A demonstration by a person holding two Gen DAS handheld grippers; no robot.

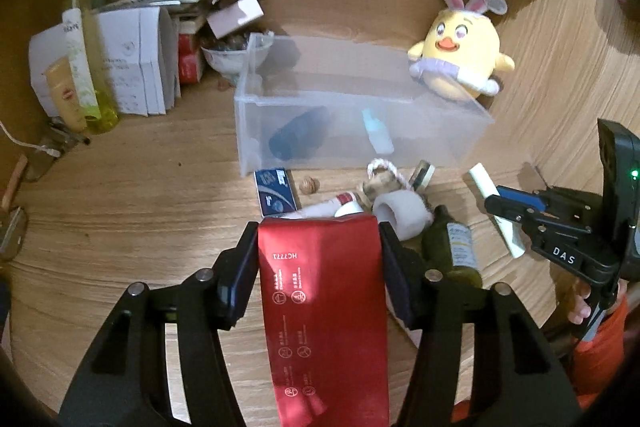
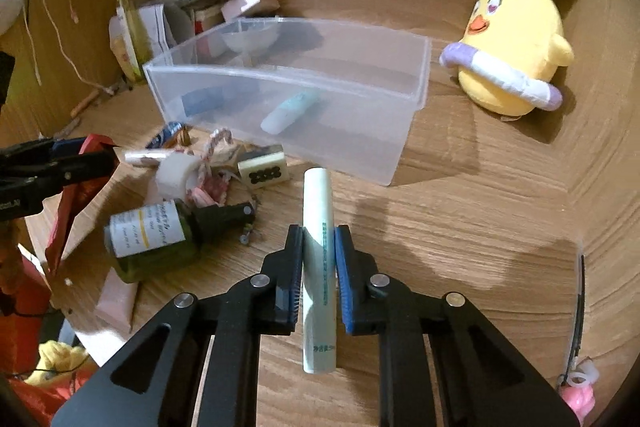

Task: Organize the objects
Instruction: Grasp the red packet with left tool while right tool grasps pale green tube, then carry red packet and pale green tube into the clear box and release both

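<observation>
My left claw point(image 1: 318, 239) is closed on a red foil pouch point(image 1: 324, 315), which stands out between both fingers, in front of the clear plastic bin point(image 1: 360, 131). My right claw point(image 2: 318, 247) is closed narrow on a pale green tube point(image 2: 318, 267), and the tube points toward the near wall of the bin point(image 2: 280, 115).

Inside the bin lie a dark blue object point(image 1: 300, 139) and a small light blue bottle point(image 1: 378, 133). Behind the bin, at its right end, a yellow plush chick point(image 1: 460, 63) with rabbit ears sits on the wooden table point(image 1: 140, 187).

Just in front of the bin there is a small heap: a blue card box point(image 1: 276, 191), a walnut point(image 1: 310, 185), a white tape roll point(image 2: 174, 177), a mahjong tile point(image 2: 264, 171) and a green glass bottle point(image 2: 160, 243) that lies on its side. To the left of the bin, white boxes point(image 1: 132, 67) and a yellow spray bottle point(image 1: 86, 47) stand together.
</observation>
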